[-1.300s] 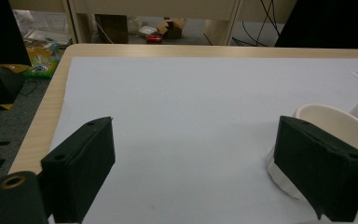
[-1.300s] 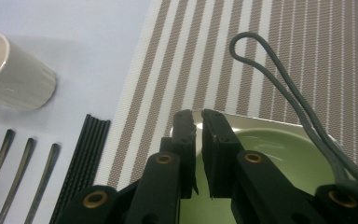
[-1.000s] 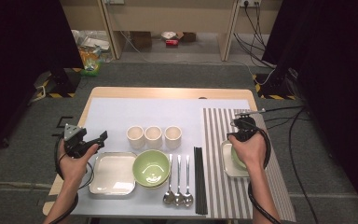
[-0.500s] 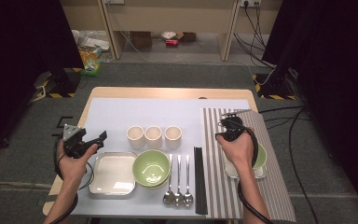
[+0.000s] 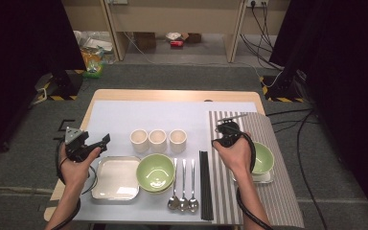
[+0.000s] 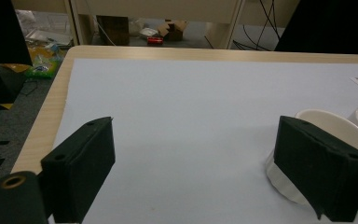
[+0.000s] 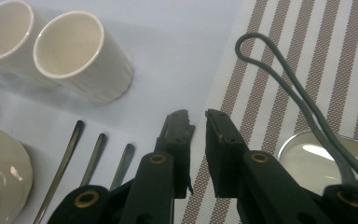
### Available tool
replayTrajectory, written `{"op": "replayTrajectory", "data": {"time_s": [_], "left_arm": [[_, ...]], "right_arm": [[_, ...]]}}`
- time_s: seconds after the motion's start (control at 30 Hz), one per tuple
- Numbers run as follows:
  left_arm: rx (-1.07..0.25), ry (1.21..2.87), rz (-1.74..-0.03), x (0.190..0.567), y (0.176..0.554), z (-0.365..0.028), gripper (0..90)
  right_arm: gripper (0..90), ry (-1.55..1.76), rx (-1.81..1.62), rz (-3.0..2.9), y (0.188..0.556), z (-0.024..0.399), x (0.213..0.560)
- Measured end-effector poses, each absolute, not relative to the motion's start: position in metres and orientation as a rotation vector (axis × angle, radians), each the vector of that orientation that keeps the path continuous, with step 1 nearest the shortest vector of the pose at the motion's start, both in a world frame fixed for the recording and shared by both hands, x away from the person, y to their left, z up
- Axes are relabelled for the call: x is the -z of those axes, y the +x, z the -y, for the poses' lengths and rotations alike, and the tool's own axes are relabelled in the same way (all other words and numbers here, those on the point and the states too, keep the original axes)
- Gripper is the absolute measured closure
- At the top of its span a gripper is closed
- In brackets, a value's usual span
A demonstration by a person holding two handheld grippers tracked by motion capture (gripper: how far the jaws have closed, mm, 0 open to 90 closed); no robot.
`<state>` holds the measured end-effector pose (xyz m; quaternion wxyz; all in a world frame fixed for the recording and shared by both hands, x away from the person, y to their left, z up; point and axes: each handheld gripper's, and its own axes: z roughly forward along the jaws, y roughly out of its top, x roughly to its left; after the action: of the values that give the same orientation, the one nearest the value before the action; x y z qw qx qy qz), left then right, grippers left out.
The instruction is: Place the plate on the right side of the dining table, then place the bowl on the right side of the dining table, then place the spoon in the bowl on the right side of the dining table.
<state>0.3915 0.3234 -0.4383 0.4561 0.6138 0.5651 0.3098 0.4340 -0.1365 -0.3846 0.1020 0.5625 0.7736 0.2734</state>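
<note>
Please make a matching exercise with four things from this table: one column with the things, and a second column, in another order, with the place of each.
Things:
1. green bowl
2. chopsticks
3. three white cups
4. left gripper

Places:
a. in a row behind the spoons
b. beside the striped mat's left edge
c. above the white tray's far left corner
d. between tray and spoons

Pairs: 1-d, 2-b, 3-a, 4-c

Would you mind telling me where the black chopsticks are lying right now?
In the high view, the black chopsticks lie on the white mat near the table's front edge, between the three spoons and the striped placemat.
</note>
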Motion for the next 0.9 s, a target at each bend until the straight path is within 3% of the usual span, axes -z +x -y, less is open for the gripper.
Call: {"op": "replayTrajectory", "data": {"time_s": [0.9], "left_arm": [[-0.773,1.504,-1.401,0.438,0.389,-0.326,11.5]], "right_arm": [[76.4,1.656,-0.791,-2.349,0.436,0.118,0.399]]}}
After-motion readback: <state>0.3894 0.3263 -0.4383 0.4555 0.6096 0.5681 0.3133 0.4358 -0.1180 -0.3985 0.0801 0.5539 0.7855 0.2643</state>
